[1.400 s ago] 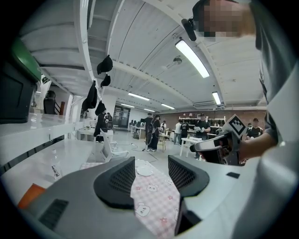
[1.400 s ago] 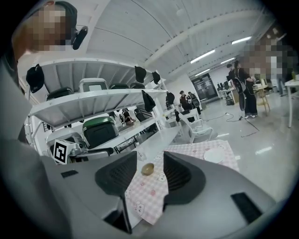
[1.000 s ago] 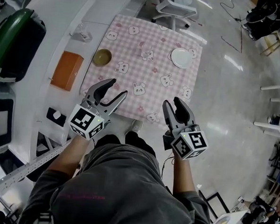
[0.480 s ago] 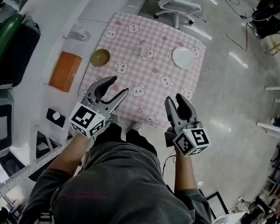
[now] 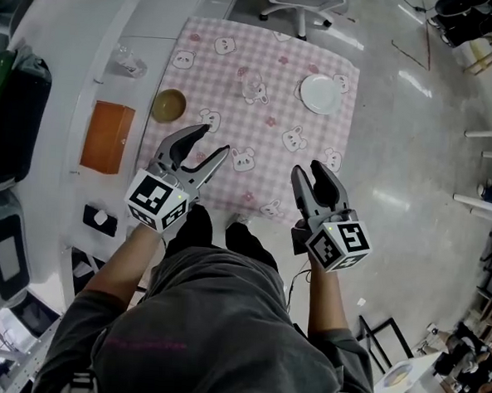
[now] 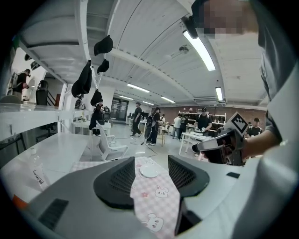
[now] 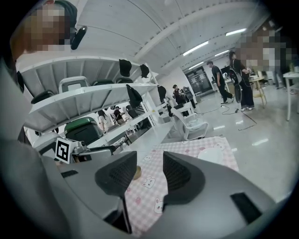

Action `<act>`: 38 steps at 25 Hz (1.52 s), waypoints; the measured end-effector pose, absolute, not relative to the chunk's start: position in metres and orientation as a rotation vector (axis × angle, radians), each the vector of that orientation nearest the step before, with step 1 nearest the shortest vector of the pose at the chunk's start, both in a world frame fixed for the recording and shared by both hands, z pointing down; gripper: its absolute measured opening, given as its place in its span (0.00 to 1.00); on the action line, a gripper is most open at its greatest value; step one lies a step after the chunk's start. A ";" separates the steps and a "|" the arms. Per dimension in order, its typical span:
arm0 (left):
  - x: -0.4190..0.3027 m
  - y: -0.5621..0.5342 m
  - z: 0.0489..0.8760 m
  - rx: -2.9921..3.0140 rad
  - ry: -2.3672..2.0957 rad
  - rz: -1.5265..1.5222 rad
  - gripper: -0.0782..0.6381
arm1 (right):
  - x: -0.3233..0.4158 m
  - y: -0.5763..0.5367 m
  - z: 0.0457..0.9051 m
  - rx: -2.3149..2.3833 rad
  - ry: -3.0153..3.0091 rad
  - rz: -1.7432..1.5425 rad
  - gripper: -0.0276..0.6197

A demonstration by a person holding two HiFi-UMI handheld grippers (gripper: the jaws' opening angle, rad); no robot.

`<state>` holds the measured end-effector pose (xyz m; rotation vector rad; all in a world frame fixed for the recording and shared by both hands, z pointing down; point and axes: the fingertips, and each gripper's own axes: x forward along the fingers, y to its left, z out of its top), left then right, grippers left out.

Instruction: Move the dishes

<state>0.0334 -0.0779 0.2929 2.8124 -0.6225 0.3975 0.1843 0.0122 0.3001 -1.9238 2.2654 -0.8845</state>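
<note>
On the cloth (image 5: 279,69), the bowl (image 5: 168,105) sits at eleven o'clock from the left gripper (image 5: 214,141) — its jaws stand apart, nothing between them. A glass (image 5: 251,86) stands near the cloth's twelve o'clock. The right gripper (image 5: 308,170) is also parted and empty — the plate (image 5: 320,94) lies at its twelve o'clock.

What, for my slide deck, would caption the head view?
Left gripper and right gripper, both open, near a checked tablecloth bearing bowl, glass and plate.
</note>
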 end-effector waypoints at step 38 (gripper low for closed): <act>0.096 -0.224 0.449 2.836 -0.308 0.642 0.45 | 0.187 -0.073 0.392 -2.128 2.125 -1.090 0.29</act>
